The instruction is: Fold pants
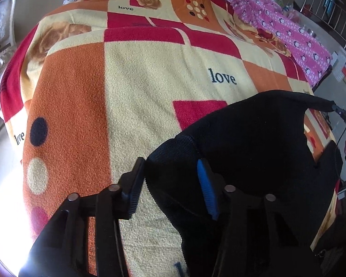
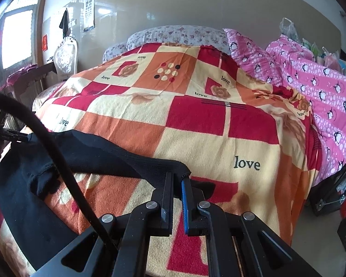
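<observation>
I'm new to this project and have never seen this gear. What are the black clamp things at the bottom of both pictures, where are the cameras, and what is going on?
Each picture comes from a camera mounted on a hand-held two-finger gripper, looking along its fingers; a person holds one per hand. The right gripper is shut on an edge of the black pants. In the left-wrist view, the left gripper has the pants between its parted fingers; whether its pads press the cloth I cannot tell. The pants lie on a patchwork blanket printed with "love", covering a bed. A pink penguin quilt lies alongside.

Left tongs (image 1: pixel 170 184) part open, angled steeply down; right tongs (image 2: pixel 177 198) clamped shut, tilted down.
</observation>
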### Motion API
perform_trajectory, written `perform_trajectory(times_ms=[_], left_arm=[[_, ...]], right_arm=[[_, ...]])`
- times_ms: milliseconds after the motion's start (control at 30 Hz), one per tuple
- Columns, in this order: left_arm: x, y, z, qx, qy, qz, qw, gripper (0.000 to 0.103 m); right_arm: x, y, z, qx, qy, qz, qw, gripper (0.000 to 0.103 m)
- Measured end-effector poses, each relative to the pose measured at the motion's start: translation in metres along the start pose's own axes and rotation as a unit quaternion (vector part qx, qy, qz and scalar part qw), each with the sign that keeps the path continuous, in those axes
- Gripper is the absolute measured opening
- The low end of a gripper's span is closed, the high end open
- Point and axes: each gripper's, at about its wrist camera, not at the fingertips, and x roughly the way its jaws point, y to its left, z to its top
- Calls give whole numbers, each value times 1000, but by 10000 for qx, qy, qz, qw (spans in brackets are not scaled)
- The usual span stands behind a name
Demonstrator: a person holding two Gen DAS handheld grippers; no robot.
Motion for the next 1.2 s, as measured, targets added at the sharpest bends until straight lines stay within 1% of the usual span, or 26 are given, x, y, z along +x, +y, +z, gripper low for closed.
perform_trajectory(times_ms=[33, 100, 133, 200, 233, 333, 400, 433, 600, 700, 767, 800, 833, 867, 900, 933, 1033, 1100, 1133, 1200], left_arm=[[-3, 0, 0, 57, -63, 17, 10000, 35], [-6, 1, 3, 108, -150, 90, 9998, 35], [-6, 3, 5, 92, -155, 197, 9996, 35], [0, 11, 11, -53, -55, 413, 9991, 35], [5, 13, 13, -98, 47, 427, 9990, 35], [16, 11, 12, 37, 255, 352, 9990, 36], [16, 5, 12, 197, 178, 343, 9991, 36], [17, 2, 11, 250, 203, 300, 9990, 36], [11, -7, 4, 446, 324, -62, 9985, 36], [8, -9, 4, 483, 349, -110, 9982, 36], [7, -7, 5, 383, 264, -17, 9989, 36], [8, -6, 5, 368, 223, 98, 9990, 32], [9, -6, 4, 386, 203, 200, 9988, 21], [11, -8, 3, 418, 188, 278, 9986, 16], [11, -9, 2, 444, 149, 353, 9983, 15], [10, -11, 1, 477, 109, 389, 9980, 10], [9, -17, 0, 605, 84, 552, 9966, 10], [8, -18, -1, 645, 97, 601, 9961, 10], [8, -18, -2, 658, 88, 645, 9957, 10], [10, -19, -2, 677, 52, 707, 9952, 10]], right_arm=[[0, 0, 0, -7, 3, -1, 10000, 5], [0, -1, 0, 1, 12, 0, 10000, 5], [0, -2, 0, 4, 12, -8, 10000, 5], [0, -3, -1, 24, 9, -17, 10000, 5], [0, -3, -1, 24, 13, -17, 10000, 5], [3, -2, -2, -1, 72, -22, 10000, 5], [3, -2, -3, -26, 94, -24, 9999, 5], [3, -2, -3, -33, 100, -21, 9999, 5], [3, -3, -5, -37, 117, -62, 9999, 5], [2, -8, -5, 30, 86, -104, 9999, 5], [3, -9, -6, 38, 88, -118, 9999, 5], [3, -9, -6, 37, 95, -120, 9999, 5], [4, -9, -7, 32, 98, -121, 9999, 5], [4, -8, -7, 23, 104, -125, 9999, 5], [5, -7, -8, 15, 108, -135, 9998, 5], [5, -7, -8, 29, 106, -120, 9999, 5], [4, -8, -10, 48, 62, -145, 9999, 5], [3, -18, -9, 309, 0, -101, 9995, 5], [3, -24, -8, 490, -6, -15, 9988, 5], [3, -44, -6, 1089, 26, 397, 9933, 7]])
